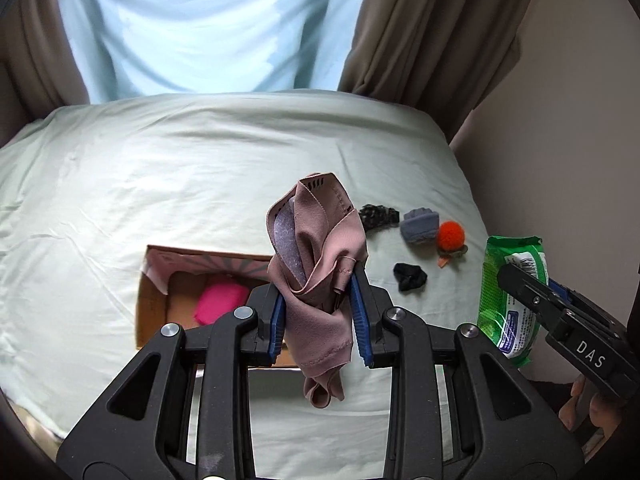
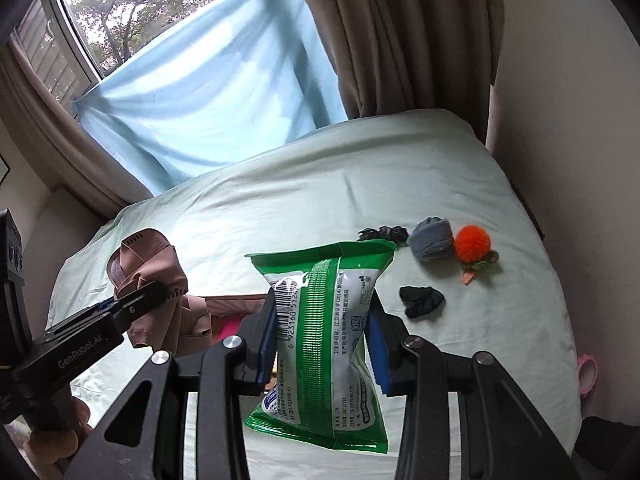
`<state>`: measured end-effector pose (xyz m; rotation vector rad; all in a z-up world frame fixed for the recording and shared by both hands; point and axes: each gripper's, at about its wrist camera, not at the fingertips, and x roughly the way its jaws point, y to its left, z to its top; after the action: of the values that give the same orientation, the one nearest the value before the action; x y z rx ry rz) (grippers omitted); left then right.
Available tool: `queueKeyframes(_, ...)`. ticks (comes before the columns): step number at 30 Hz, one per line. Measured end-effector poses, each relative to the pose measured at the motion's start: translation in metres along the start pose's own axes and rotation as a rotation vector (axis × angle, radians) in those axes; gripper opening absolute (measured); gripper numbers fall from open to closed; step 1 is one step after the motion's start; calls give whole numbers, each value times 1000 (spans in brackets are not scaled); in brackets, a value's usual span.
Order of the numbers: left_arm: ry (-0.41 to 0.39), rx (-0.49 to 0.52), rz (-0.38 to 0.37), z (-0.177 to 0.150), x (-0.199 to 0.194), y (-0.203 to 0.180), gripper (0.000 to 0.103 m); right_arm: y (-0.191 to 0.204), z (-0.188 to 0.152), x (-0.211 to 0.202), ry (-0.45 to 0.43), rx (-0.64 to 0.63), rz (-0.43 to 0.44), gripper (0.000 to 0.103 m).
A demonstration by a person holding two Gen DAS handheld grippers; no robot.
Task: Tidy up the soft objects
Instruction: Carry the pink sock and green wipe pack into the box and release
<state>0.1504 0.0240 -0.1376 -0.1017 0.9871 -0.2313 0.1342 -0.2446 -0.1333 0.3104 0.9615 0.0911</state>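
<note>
Pale green sheet covering the bed (image 1: 160,168), filling most of both views, wrinkled, running to the far edge under a light blue cloth (image 2: 208,92) hung across the window, brown curtains (image 2: 400,40) to its right. Near the left of the bed, an open cardboard box (image 1: 152,300) lying flat on the sheet, a bright pink soft item (image 1: 222,302) inside it.

Held up above the bed: a mauve garment (image 1: 320,272), bunched and pinched between the blue pads of the left hand-held gripper (image 1: 318,312), jaws pressed tight on the fabric, folds rising above the pads and a tail hanging below, in front of the box's right end. To its right, a green wipes packet (image 2: 328,320) clamped across its middle by the right hand-held gripper (image 2: 322,340), jaws partly apart and squeezing the wrapper in, barcode side facing the camera, packet clear of the sheet.

On the far right part of the bed, lying loose: a grey rolled sock (image 2: 432,242), just beside it on the right an orange pompom (image 2: 472,244) with a small greenish trim at its near side, a dark patterned scrap (image 2: 382,233) to the left of the sock, and a small black bundle (image 2: 422,300) nearer, apart from the others.

Bare fingers (image 2: 60,444) of the person at the lower left edge of the right wrist view, wrapped on the left tool's handle.
</note>
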Motion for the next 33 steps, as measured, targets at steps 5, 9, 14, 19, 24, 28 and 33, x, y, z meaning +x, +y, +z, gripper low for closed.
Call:
queueKeyframes(5,33,1,23,-2,3,59,25,55,-12,13,10,-9,14,36)
queueKeyframes(9,58,11,32,-2,15,98,25,94,-19,34,35,-16,15,36)
queueKeyframes(14,113,13,42,-1,40,143,25,136,-28,71,81,-14,10,36)
queueKeyframes(19,171,4,40,-3,76,170,25,163,-37,110,145,-3,-1,36)
queueKeyframes(24,228,-18,46,-7,109,187,25,174,-43,148,211,5,-19,36)
queueKeyframes(28,275,-16,57,-13,134,192,25,171,-47,177,264,18,-31,36)
queueKeyframes(33,353,-13,41,-23,174,190,25,158,-53,211,340,32,-53,36)
